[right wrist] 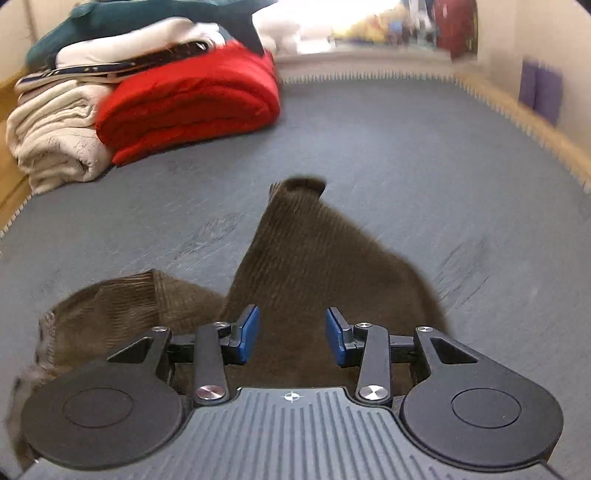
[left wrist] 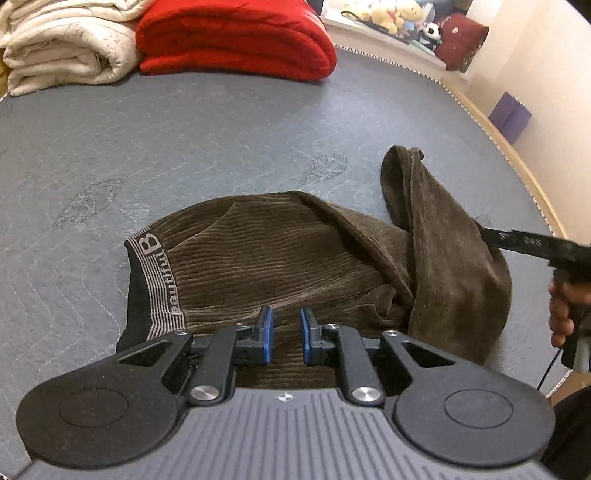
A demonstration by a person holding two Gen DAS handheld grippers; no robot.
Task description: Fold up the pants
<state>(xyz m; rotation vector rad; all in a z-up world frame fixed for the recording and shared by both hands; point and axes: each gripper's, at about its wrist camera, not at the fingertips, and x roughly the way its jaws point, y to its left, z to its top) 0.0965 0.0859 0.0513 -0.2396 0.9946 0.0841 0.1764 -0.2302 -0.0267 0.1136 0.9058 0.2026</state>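
Laying pants flat below left claw, nearly pressed together, empty; right claw spread; next, pinching the leg.

You are working in a home bedroom. The grey quilted mattress with its stitched trim fills the room, and against its far edge lie a folded red blanket and a cream comforter. Beyond the far right corner, stuffed toys crowd a pale ledge beside a plain wall.
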